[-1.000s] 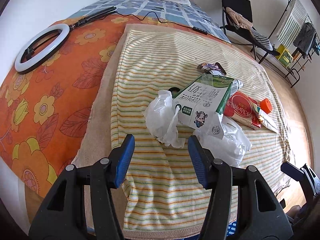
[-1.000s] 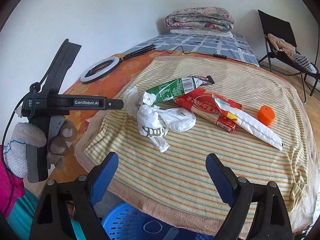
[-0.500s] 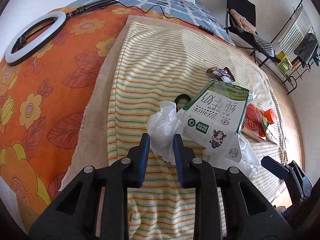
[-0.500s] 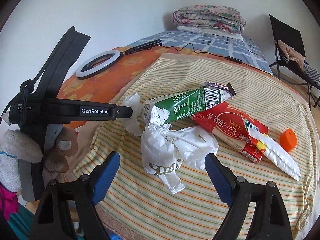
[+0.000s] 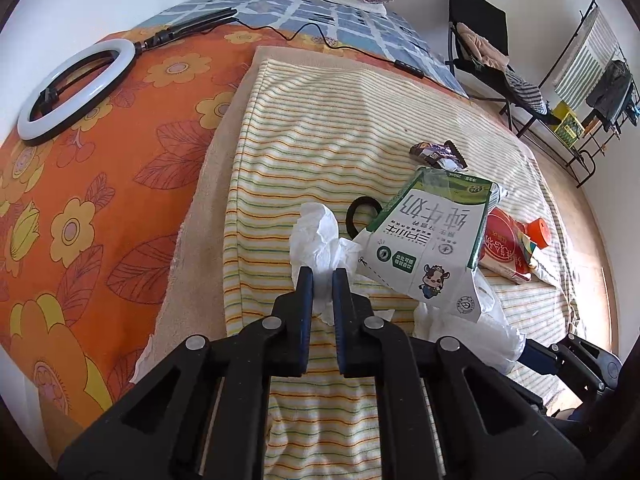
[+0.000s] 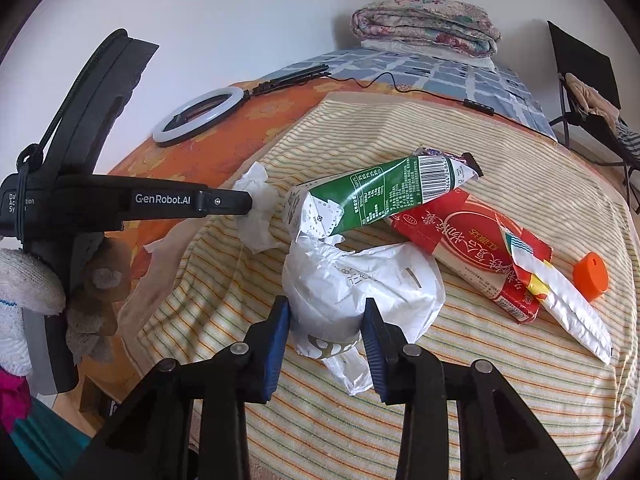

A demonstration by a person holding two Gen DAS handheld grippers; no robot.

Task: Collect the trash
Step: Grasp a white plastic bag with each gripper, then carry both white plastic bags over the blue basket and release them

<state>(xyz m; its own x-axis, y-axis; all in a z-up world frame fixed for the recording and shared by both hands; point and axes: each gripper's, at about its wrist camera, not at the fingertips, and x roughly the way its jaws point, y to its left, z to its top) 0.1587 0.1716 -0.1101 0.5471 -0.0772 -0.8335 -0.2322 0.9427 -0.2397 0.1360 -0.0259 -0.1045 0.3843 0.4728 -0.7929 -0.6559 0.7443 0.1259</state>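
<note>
the left gripper (image 5: 320, 276) has its jaws closing, pinching a crumpled white tissue (image 5: 318, 236). the right gripper (image 6: 325, 316) has its jaws closing too, and a white plastic bag (image 6: 360, 284) sits between them, touching both pads. just beyond both jaws lies a green milk carton (image 6: 372, 200). right of it are a red packet (image 6: 464, 240) and an orange cap (image 6: 591, 270), all on the striped bed cover (image 5: 320, 120).

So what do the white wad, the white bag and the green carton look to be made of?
White wad: likely tissue paper, matte, softly crumpled; left gripper closing on it.
White bag: thin plastic film by its sheen and sharp wrinkles; right gripper closing around it.
Green carton: printed coated paperboard, slightly glossy, squashed with creased folds.
</note>
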